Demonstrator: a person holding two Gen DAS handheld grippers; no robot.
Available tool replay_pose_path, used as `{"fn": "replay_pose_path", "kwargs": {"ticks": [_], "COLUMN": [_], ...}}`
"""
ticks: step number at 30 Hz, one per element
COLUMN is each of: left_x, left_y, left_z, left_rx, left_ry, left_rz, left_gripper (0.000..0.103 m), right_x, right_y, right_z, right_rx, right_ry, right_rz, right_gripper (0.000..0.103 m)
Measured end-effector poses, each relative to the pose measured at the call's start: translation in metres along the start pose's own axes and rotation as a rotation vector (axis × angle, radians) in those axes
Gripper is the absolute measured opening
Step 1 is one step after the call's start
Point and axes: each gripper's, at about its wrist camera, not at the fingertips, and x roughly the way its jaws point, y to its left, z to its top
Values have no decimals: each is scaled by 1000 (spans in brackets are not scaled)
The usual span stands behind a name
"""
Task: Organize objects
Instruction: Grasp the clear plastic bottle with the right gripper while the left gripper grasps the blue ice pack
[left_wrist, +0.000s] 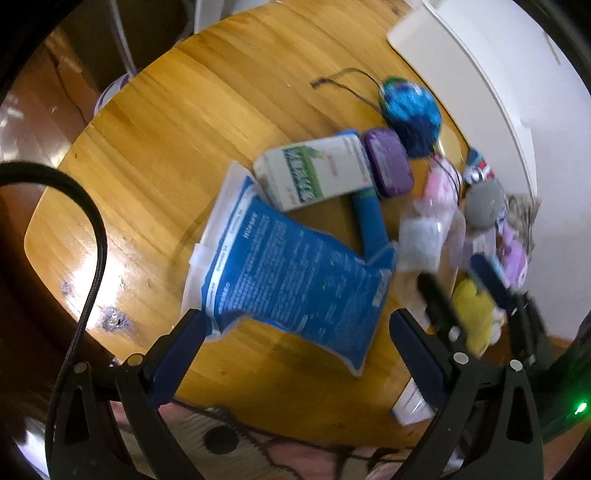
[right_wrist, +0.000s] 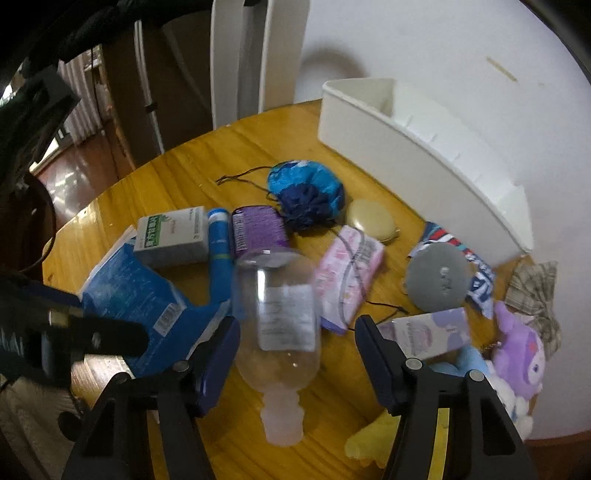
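Observation:
A clear plastic bottle (right_wrist: 280, 317) with a white label lies on the round wooden table (right_wrist: 177, 173), cap towards me, between the open fingers of my right gripper (right_wrist: 295, 328). My left gripper (left_wrist: 295, 325) is open above a blue flat packet (left_wrist: 295, 273); the packet's edge touches its left finger (left_wrist: 181, 347). The packet also shows in the right wrist view (right_wrist: 136, 291). A white organizer tray (right_wrist: 424, 147) with dividers stands at the table's back right. The right gripper's fingers (left_wrist: 439, 302) show blurred in the left wrist view, by the bottle (left_wrist: 424, 236).
On the table lie a white-green box (right_wrist: 173, 236), a blue tube (right_wrist: 219, 247), a purple tin (right_wrist: 258, 229), a blue drawstring pouch (right_wrist: 306, 192), a pink tissue pack (right_wrist: 351, 269), a grey disc (right_wrist: 439, 280), a beige case (right_wrist: 373, 221), plush toys (right_wrist: 517, 350) and a checked cloth (right_wrist: 535, 288).

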Motion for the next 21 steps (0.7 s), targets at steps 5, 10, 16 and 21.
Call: {"fn": "replay_pose_path", "kwargs": {"ticks": [5,10,16,21], "left_x": [5,2,9,13], "left_y": [6,6,0,-1], "left_z": [12,21,26,29], "left_rx": [-68,-106,-123,-106], "left_ry": [-15,-49,-65,-106], "left_rz": [19,23,48,69], "left_gripper": [99,99,100,102], "right_x": [12,21,21,21], "right_y": [1,5,1,0], "right_z": [2,1,-1,-2], "right_rx": [7,17,64,87], "right_ry": [32,56,61,61], "right_rz": [45,62,83,95], "right_gripper": [61,57,56,56]}}
